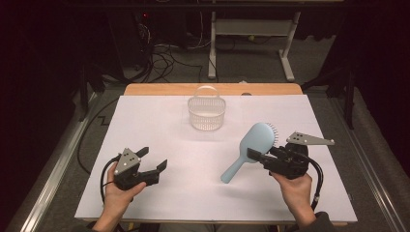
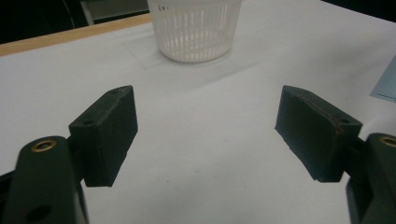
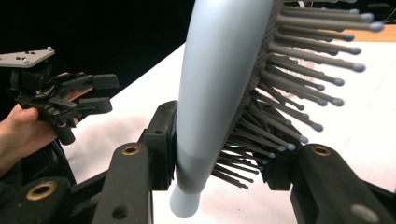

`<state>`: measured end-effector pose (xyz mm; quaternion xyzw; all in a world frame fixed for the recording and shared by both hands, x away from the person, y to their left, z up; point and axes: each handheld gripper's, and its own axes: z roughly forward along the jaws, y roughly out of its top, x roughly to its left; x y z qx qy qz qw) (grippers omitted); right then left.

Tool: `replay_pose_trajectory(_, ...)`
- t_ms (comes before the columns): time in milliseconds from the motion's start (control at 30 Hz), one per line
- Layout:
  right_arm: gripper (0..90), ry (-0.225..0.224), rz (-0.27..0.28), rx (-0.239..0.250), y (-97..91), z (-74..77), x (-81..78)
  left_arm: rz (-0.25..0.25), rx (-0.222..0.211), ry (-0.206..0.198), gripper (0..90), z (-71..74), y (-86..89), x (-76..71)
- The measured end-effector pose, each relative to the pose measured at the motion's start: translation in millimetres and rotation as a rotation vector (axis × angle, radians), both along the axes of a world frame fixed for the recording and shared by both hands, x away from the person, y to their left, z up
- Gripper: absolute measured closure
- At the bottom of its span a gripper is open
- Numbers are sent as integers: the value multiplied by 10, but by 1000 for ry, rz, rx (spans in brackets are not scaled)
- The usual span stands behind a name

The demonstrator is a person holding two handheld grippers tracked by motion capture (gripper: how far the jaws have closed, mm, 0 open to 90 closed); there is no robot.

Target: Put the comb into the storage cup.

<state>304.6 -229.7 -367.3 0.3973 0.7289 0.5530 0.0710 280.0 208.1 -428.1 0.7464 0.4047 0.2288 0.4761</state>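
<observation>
A light blue hairbrush (image 1: pixel 259 135) hangs tilted over the right side of the white table cover (image 1: pixel 193 193), handle pointing down and left. My right gripper (image 1: pixel 257 157) is shut on it near the base of the head; one pad presses the smooth back and the other sits among the dark bristles (image 3: pixel 299 88). In the right gripper view the hairbrush (image 3: pixel 219 70) stands upright between the jaws of the right gripper (image 3: pixel 219 144). My left gripper (image 1: pixel 155 158) is held low over the front left, open, nothing between its fingers (image 2: pixel 109 130). A white slotted basket (image 1: pixel 207 114) stands at the back centre.
The basket (image 2: pixel 196 28) lies straight ahead of the left gripper (image 2: pixel 205 135), with bare white cover between. A wooden table edge (image 1: pixel 159 89) runs along the back. Beyond it are desk legs (image 1: pixel 212 48) and cables on the floor. A metal rail (image 1: pixel 53 169) borders the left side.
</observation>
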Motion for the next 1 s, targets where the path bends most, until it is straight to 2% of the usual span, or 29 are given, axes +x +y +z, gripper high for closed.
replay_pose_trajectory(400,559,26,-22,8,-60,-3,55,87,-19,-48,214,-95,272,-29)
replay_pose_trajectory(633,559,32,-30,3,-63,46,82,134,-56,-66,212,-167,411,-31)
replay_pose_trajectory(833,560,30,-37,-5,-46,115,126,160,-82,-79,211,-218,468,-19)
replay_pose_trajectory(1000,561,27,-43,-13,-33,169,183,162,-65,-83,212,-262,458,-13)
